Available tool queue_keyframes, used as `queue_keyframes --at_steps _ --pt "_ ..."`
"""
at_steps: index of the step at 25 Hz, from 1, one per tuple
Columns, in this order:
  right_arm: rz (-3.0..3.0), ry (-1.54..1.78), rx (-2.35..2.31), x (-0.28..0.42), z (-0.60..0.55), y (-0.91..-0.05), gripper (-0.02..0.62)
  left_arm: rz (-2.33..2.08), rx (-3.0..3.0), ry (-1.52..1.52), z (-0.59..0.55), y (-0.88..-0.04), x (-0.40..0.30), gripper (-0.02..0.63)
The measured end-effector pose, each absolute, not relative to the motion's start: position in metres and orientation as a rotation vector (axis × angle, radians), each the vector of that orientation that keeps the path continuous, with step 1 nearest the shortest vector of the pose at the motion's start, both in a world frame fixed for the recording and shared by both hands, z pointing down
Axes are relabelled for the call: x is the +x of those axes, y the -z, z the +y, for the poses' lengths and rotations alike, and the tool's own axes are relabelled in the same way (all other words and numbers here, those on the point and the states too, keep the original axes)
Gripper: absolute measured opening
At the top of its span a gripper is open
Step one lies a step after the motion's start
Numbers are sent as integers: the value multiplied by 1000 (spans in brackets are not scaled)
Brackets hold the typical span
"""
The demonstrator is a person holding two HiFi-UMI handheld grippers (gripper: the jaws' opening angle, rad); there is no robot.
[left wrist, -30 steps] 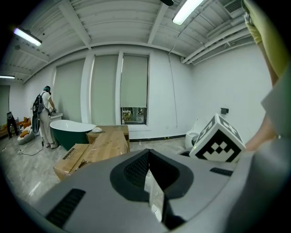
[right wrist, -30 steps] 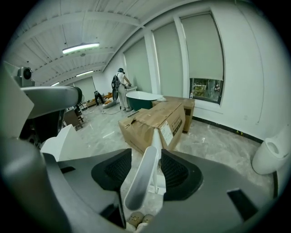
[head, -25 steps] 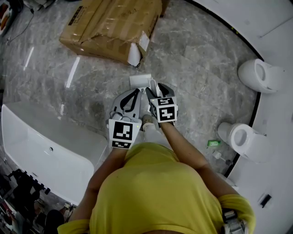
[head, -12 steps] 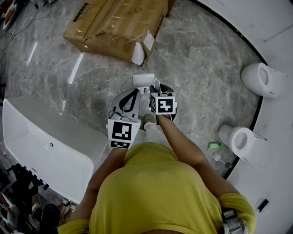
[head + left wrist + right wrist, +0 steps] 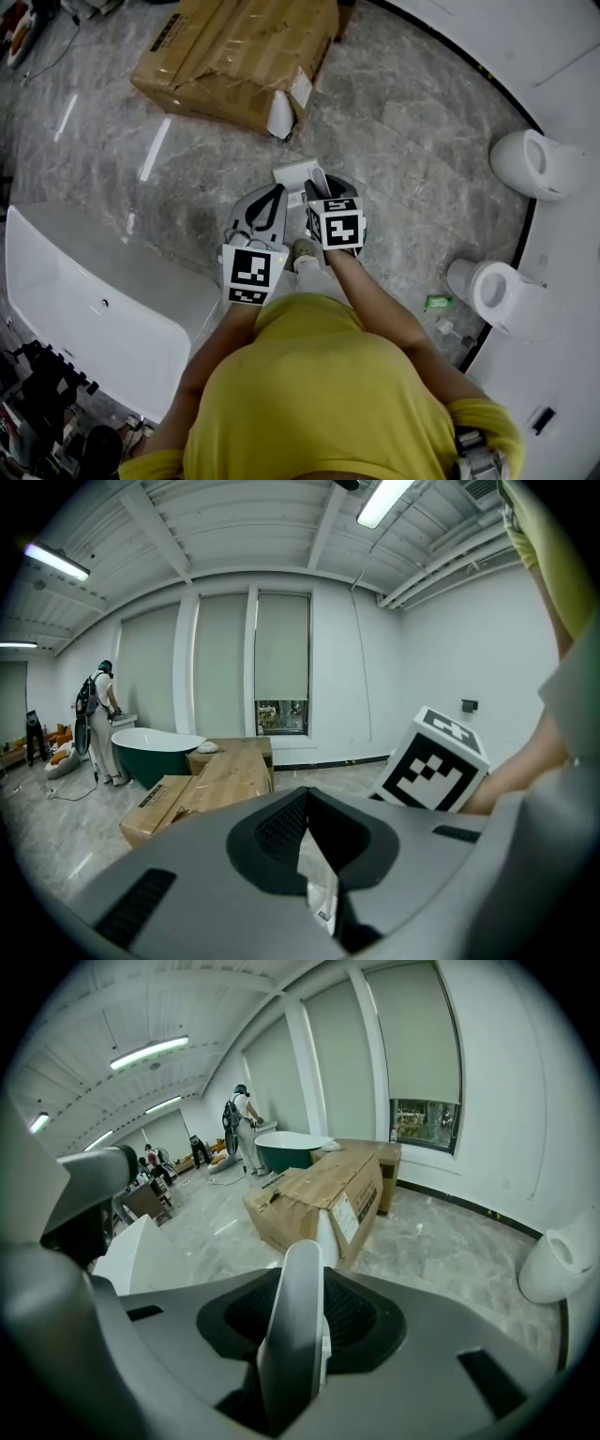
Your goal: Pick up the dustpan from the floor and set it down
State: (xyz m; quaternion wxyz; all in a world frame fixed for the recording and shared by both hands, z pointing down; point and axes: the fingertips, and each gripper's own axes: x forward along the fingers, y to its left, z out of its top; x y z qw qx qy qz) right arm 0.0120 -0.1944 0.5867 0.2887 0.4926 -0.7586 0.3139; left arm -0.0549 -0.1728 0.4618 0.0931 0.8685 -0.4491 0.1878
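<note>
marble floor [image 5: 422, 141] underfoot: the right claw [image 5: 317, 192], wide open a second ago, is closing on the dustpan handle [image 5: 295, 1316], so lifting looks next; left claw [image 5: 272, 199] shut, empty.

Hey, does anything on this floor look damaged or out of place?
Yes. The cardboard box on the floor is crumpled, and its near end is torn open, with a white flap sticking out at the corner. A small green item also lies loose beside the toilet.
</note>
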Motion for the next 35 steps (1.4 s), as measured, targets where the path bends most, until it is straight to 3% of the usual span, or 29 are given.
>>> queue_keyframes --at_steps 22,35 --pt "-2296 -622 1408 24 -151 -451 143 -1373 2626 -517 -145 -439 -40 0" --pt "-2349 -544 1418 30 -146 -419 143 -1410 2649 -490 -141 -423 -34 0"
